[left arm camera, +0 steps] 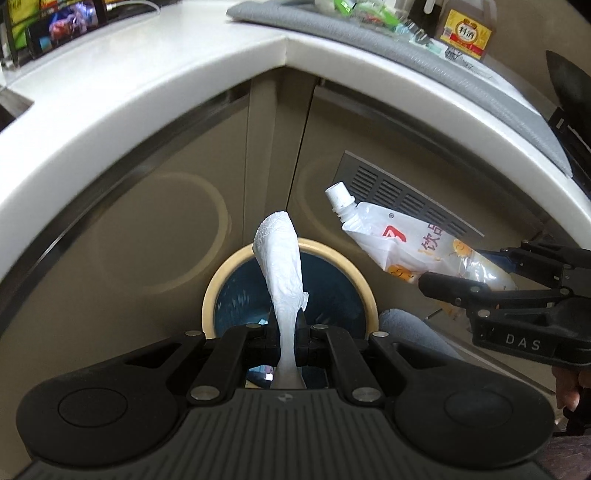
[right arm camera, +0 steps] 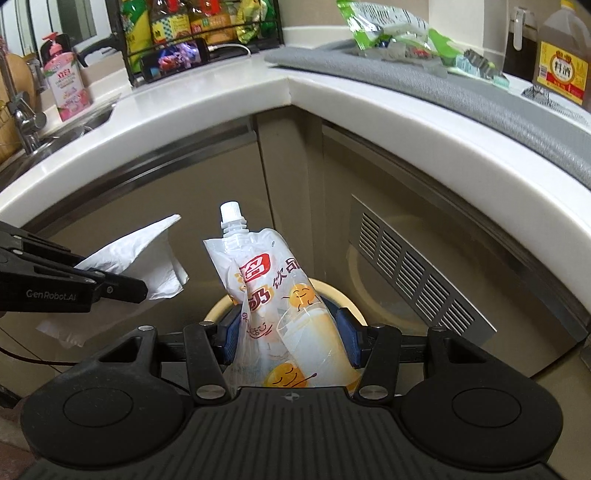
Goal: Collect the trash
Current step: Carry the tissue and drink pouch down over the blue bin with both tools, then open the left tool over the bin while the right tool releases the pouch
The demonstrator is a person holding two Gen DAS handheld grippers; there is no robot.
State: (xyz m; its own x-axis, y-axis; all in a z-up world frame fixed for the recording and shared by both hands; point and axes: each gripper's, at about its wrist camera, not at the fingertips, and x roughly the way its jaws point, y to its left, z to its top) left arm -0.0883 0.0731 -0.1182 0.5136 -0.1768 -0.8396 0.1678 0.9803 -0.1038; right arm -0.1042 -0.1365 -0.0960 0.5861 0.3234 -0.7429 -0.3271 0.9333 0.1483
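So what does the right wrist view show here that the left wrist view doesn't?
Only the right wrist view shows the sink with its faucet, the pink soap bottle and the rack of packets behind the phone.

Only the left wrist view shows the inside of the bin, dark blue and seen straight down past the tissue.

Both show the left gripper shut on the white tissue, the right gripper shut on the drink pouch, the bin's cream rim below, the corner countertop and the yellow-labelled bottle.

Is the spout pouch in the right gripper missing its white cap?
No, the spout pouch has its white cap on.
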